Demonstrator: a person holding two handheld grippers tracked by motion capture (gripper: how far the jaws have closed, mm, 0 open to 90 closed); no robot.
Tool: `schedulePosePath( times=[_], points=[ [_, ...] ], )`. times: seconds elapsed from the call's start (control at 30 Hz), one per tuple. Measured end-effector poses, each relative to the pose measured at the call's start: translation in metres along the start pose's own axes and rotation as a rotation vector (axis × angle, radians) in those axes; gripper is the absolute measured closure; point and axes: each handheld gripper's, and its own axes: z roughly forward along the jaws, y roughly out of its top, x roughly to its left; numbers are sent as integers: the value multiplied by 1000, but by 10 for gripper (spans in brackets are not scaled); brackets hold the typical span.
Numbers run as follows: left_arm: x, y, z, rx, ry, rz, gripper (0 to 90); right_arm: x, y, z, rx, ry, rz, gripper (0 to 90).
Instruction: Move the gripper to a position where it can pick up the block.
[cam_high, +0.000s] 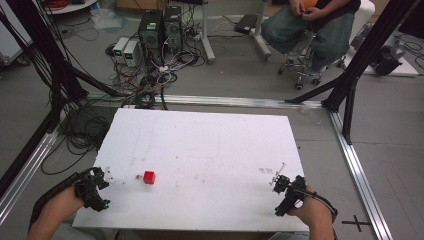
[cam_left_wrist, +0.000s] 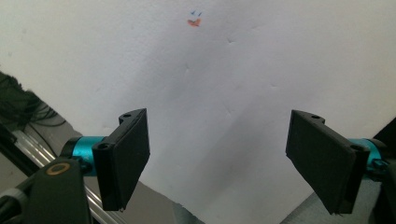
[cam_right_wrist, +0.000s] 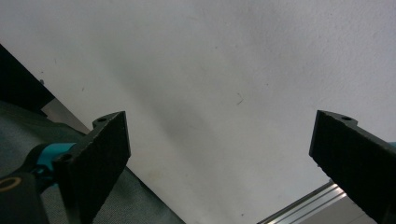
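A small red cube (cam_high: 149, 177) rests on the white table board (cam_high: 210, 145), toward its front left. A tiny pale bit (cam_high: 138, 176) lies just left of the cube. My left gripper (cam_high: 100, 178) hovers at the board's front-left corner, a short way left of the cube and apart from it. In the left gripper view it (cam_left_wrist: 219, 119) is open over bare white board, with a small orange and blue mark (cam_left_wrist: 194, 20) far ahead. My right gripper (cam_high: 280, 183) is near the front-right corner. In the right gripper view it (cam_right_wrist: 223, 120) stands open over bare board.
A person sits on a wheeled stool (cam_high: 305, 65) beyond the table at back right. Computer towers (cam_high: 160, 27) and tangled cables (cam_high: 145, 80) cover the floor at back left. Black frame posts (cam_high: 350, 90) and aluminium rails (cam_high: 360, 175) flank the table. Faint marks (cam_high: 267, 171) lie near my right gripper.
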Motion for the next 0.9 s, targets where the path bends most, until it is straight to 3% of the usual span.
schedulePosePath(
  times=[0.57,0.9],
  points=[
    [19,27,-12,-8,-33,236,220,0,-2,-2,-9,1,11,44],
    [33,44,-15,13,-68,316,220,-1,-3,-2,-17,3,12,44]
  ],
)
